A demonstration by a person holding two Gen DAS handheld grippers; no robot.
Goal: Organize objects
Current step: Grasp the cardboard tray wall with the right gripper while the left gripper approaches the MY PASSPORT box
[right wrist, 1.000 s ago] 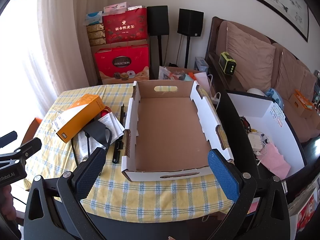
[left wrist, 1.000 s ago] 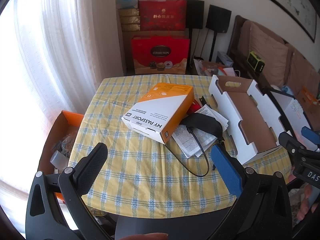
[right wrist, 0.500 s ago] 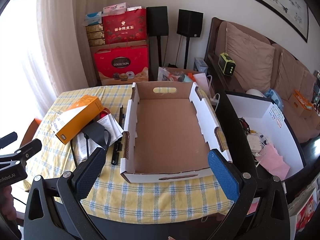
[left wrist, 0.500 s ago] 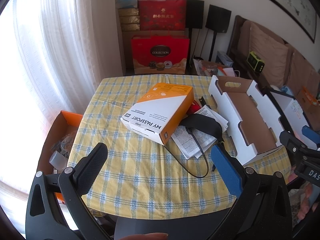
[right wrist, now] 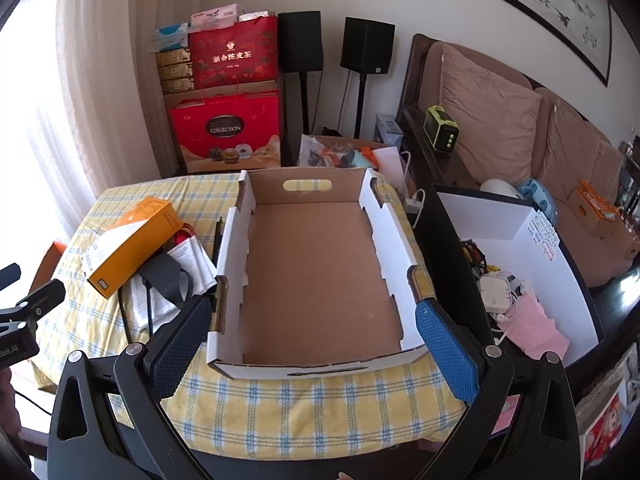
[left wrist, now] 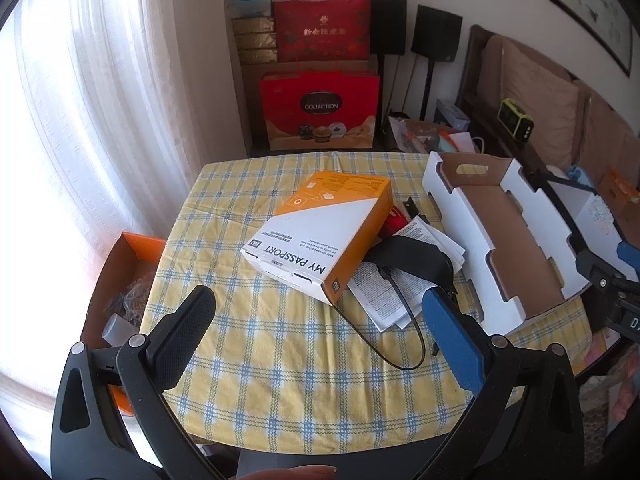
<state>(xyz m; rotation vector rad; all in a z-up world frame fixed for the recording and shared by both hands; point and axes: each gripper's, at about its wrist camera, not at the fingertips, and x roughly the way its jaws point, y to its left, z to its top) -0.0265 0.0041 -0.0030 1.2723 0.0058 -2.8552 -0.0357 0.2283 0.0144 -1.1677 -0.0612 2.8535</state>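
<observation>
An orange and white "My Passport" box (left wrist: 320,232) lies on the yellow checked table (left wrist: 280,352), on top of paper leaflets (left wrist: 400,292), a black pouch (left wrist: 412,256) with a black cable (left wrist: 408,320), and a red item (left wrist: 394,222). An empty white cardboard tray (right wrist: 320,272) stands to their right. My left gripper (left wrist: 320,320) is open and empty, above the table's near edge. My right gripper (right wrist: 312,332) is open and empty, above the tray's near end. The box also shows in the right wrist view (right wrist: 132,240).
An orange box of odds and ends (left wrist: 124,280) sits on the floor left of the table. A white-lined bin (right wrist: 532,280) of items stands right of the tray. Red gift boxes (right wrist: 228,132), speakers and a sofa (right wrist: 520,120) stand behind.
Both grippers have moved slightly forward and closer to the table. Nothing on the table has moved.
</observation>
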